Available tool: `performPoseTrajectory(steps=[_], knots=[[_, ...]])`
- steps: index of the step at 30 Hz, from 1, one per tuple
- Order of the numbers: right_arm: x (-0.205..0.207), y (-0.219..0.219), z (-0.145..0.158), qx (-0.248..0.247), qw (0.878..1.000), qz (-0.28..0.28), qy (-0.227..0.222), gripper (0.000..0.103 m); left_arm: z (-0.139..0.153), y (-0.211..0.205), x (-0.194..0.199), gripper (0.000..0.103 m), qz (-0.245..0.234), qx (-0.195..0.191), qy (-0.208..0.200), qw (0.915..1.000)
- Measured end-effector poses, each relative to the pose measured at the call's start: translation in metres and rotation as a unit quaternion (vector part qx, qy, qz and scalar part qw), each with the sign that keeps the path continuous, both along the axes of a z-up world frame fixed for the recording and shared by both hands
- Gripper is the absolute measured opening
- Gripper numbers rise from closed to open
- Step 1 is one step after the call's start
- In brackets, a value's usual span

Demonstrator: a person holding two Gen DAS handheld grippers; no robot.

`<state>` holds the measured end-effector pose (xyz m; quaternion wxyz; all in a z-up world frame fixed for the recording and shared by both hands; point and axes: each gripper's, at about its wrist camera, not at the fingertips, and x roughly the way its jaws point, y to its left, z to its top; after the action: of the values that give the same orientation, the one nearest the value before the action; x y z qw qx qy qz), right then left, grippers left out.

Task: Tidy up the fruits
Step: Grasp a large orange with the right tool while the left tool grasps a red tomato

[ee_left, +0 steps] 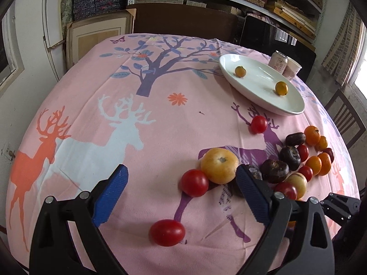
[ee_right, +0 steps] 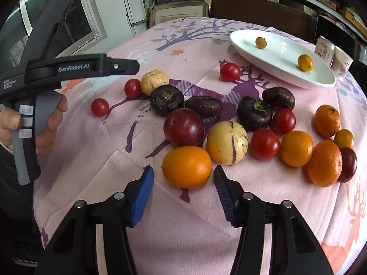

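Fruit lies loose on a pink deer-print tablecloth (ee_left: 96,119). My left gripper (ee_left: 182,170) hangs open above it, a red cherry tomato (ee_left: 194,182) and a yellow round fruit (ee_left: 219,165) just past its tips, another tomato (ee_left: 167,232) between its fingers. My right gripper (ee_right: 183,169) is open, its tips either side of an orange (ee_right: 187,166) without touching it. Behind the orange lie a dark red plum (ee_right: 184,127), a pale striped melon (ee_right: 227,145), dark purple fruits (ee_right: 166,99) and tangerines (ee_right: 324,163). The white plate (ee_right: 321,81) holds two small yellow-orange fruits (ee_right: 305,62).
A drink can (ee_left: 278,61) and a paper cup (ee_left: 292,68) stand behind the plate (ee_left: 296,105). A wooden chair (ee_left: 346,119) is past the table's right edge. A person's hand (ee_right: 50,123) grips the left tool's handle at the left of the right wrist view.
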<state>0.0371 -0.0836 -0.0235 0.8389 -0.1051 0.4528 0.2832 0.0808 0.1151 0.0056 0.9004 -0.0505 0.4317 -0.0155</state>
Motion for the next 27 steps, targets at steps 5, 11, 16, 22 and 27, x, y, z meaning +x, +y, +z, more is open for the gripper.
performPoseTrajectory(steps=[5,11,16,22,27], knots=[[0.001,-0.004,0.001,0.009,1.000,-0.002,0.006,0.044,-0.006,-0.004,-0.006,0.093,-0.009,0.027,0.011,0.9995],[-0.005,-0.024,0.001,0.026,1.000,-0.005,0.013,0.044,-0.007,0.003,-0.029,0.093,-0.009,0.044,0.013,0.9989],[-0.008,-0.034,0.004,0.036,0.999,-0.008,0.011,0.044,-0.015,0.010,-0.045,0.093,-0.006,0.054,0.028,0.9981],[-0.011,-0.034,0.007,0.046,0.999,-0.004,0.008,0.044,-0.028,0.011,-0.042,0.050,-0.002,0.040,0.055,0.9977],[-0.012,-0.042,0.010,0.051,0.999,-0.010,0.003,0.044,-0.022,-0.007,-0.045,0.031,-0.034,0.033,0.046,0.9978]])
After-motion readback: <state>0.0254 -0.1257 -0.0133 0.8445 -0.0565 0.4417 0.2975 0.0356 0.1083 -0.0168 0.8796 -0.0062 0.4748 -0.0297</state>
